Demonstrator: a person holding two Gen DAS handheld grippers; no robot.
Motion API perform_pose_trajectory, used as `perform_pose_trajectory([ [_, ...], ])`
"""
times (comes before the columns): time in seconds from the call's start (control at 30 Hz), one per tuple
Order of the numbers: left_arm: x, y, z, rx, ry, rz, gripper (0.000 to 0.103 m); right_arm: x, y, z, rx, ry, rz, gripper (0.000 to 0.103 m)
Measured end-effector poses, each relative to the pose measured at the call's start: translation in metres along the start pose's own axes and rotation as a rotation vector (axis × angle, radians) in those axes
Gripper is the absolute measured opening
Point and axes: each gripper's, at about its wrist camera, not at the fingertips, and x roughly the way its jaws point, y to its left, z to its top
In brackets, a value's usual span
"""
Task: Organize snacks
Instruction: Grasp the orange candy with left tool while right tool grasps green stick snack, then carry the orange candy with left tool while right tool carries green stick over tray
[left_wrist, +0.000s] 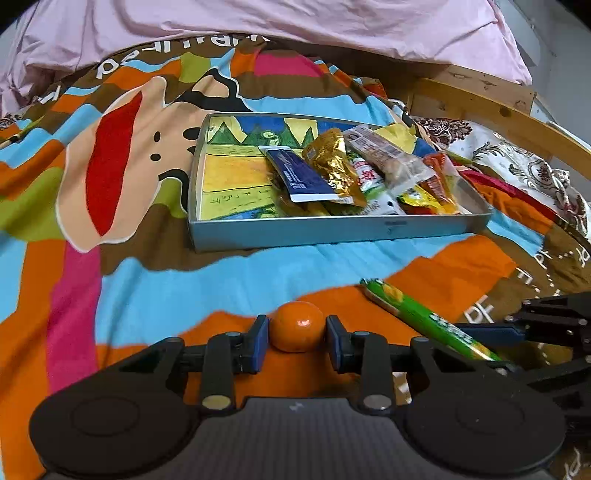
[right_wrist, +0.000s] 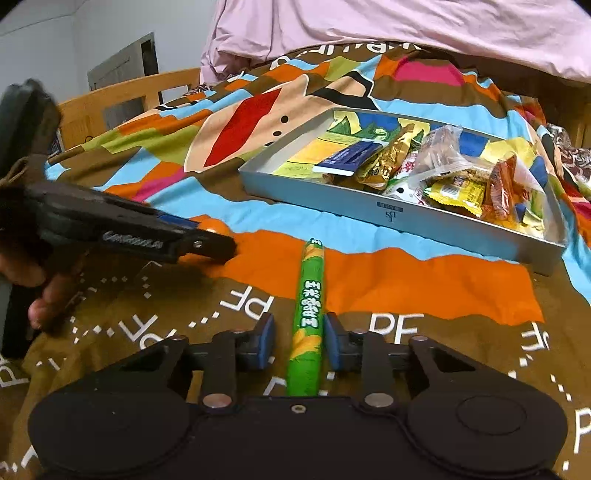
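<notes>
Left tool and right tool both low, fingers parted.

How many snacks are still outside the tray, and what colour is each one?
Orange: 1, the orange ball, between the fingers of the left gripper.
Green: 1, the green stick, between the fingers of the right gripper.
Total: 2 on the blanket, outside the tray.

Bed with multicoloured cartoon-print blanket, crumpled pink duvet behind, wooden bed frame, pale grey wall
</notes>
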Motion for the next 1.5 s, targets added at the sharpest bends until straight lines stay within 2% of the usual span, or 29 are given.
perform_pose_trajectory([
  [0.07, -0.008, -0.006, -0.005, -0.011, -0.007, 0.014, 0.036, -0.006, -0.001, -0.002, 0.011, 0.009, -0.001, 0.022],
  [0.27, -0.030, -0.022, -0.020, -0.087, -0.012, 0.020, 0.036, -0.019, 0.004, -0.009, -0.003, 0.034, -0.013, 0.023],
  [0.33, -0.035, -0.028, -0.025, -0.093, -0.008, 0.015, 0.036, -0.019, 0.005, -0.011, -0.007, 0.033, -0.014, 0.026],
  [0.43, -0.038, -0.036, -0.033, -0.078, -0.007, 0.038, 0.036, -0.017, 0.006, -0.014, -0.013, 0.033, -0.014, 0.030],
  [0.63, -0.037, -0.043, -0.040, -0.040, -0.007, 0.070, 0.036, -0.015, 0.008, -0.018, -0.030, 0.017, -0.026, 0.031],
  [0.77, -0.036, -0.047, -0.042, -0.017, -0.012, 0.086, 0.036, -0.015, 0.013, -0.018, -0.049, 0.010, -0.050, 0.028],
  [0.83, -0.036, -0.051, -0.043, 0.001, -0.016, 0.100, 0.036, -0.015, 0.016, -0.018, -0.073, 0.007, -0.069, 0.023],
  [1.07, -0.038, -0.064, -0.044, 0.068, -0.040, 0.150, 0.036, -0.016, 0.037, -0.021, -0.301, -0.011, -0.183, 0.020],
  [1.3, -0.044, -0.063, -0.040, 0.049, -0.066, 0.161, 0.036, -0.010, 0.053, -0.033, -0.563, -0.045, -0.295, 0.018],
  [1.5, -0.049, -0.063, -0.039, 0.036, -0.092, 0.165, 0.036, -0.008, 0.053, -0.034, -0.631, -0.083, -0.352, 0.018],
])
